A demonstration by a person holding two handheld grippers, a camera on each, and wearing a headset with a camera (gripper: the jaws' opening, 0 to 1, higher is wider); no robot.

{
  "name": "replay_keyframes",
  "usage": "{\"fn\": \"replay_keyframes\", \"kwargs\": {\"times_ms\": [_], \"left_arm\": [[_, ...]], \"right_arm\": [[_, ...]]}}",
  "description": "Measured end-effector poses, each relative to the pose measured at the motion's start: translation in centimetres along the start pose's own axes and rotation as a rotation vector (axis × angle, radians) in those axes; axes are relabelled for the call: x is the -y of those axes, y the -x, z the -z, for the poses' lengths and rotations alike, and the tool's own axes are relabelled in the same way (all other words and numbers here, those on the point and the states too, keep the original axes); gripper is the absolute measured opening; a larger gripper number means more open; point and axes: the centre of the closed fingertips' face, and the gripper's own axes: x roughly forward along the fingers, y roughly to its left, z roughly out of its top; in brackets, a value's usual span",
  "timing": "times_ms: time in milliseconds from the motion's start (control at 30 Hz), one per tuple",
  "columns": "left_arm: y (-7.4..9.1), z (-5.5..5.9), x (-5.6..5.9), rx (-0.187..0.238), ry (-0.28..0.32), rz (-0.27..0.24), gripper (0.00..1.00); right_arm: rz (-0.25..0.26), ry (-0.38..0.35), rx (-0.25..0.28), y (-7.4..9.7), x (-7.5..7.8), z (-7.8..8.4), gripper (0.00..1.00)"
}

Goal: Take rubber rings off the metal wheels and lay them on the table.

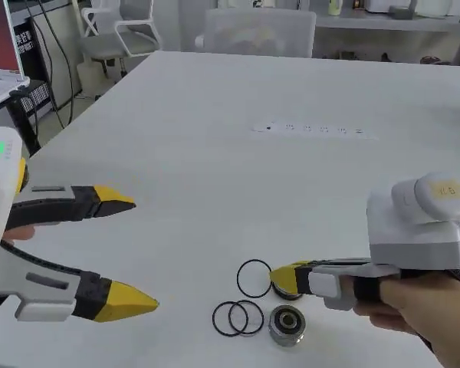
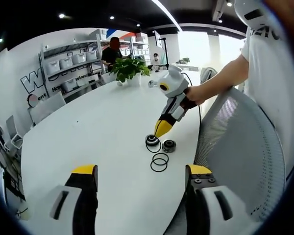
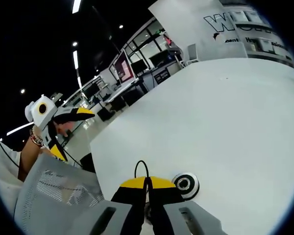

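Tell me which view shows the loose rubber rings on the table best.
Head view: it looks down on all three, a single ring and an overlapping pair, outlines whole. The left gripper view shows the pair small and foreshortened. The right gripper view shows one ring's arc above its shut jaws.

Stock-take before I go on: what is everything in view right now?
rings: three, black, flat on the near table; two overlap, one lies at the right tool's tips
wheels: two, metal, beside the rings; one under the right tool
table: one, white
socket strip: one, white, mid-table
chairs: two, pale, past the far edge
plant: one, green, on the table's far end
left tool: yellow tips, open, held above the table
right tool: yellow tips, shut
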Motion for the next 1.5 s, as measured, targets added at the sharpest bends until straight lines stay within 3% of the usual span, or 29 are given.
{"fn": "replay_keyframes", "kwargs": {"times_ms": [167,433,800,900,1100,1500], "left_arm": [[0.0,0.6,0.8,0.046,0.067,0.001,0.74],[-0.3,1.9,1.8,0.061,0.134,-0.010,0.76],[-0.8,3.7,2.3,0.026,0.183,-0.025,0.75],[-0.9,3.7,2.5,0.027,0.190,-0.023,0.75],[-1.4,3.7,3.2,0.029,0.206,-0.005,0.75],[-1.7,4.0,4.1,0.018,0.224,0.027,0.74]], "right_arm": [[-0.015,0.009,-0.022,-0.3,-0.5,0.4,0.00],[-0.034,0.032,-0.078,-1.0,-1.3,1.7,0.00],[-0.034,0.108,-0.147,-1.7,-1.6,3.5,0.00],[-0.017,0.150,-0.149,-1.8,-1.4,3.6,0.00],[-0.043,0.112,-0.138,-2.1,-1.5,3.9,0.00],[-0.030,0.155,-0.130,-2.3,-1.2,3.9,0.00]]}}
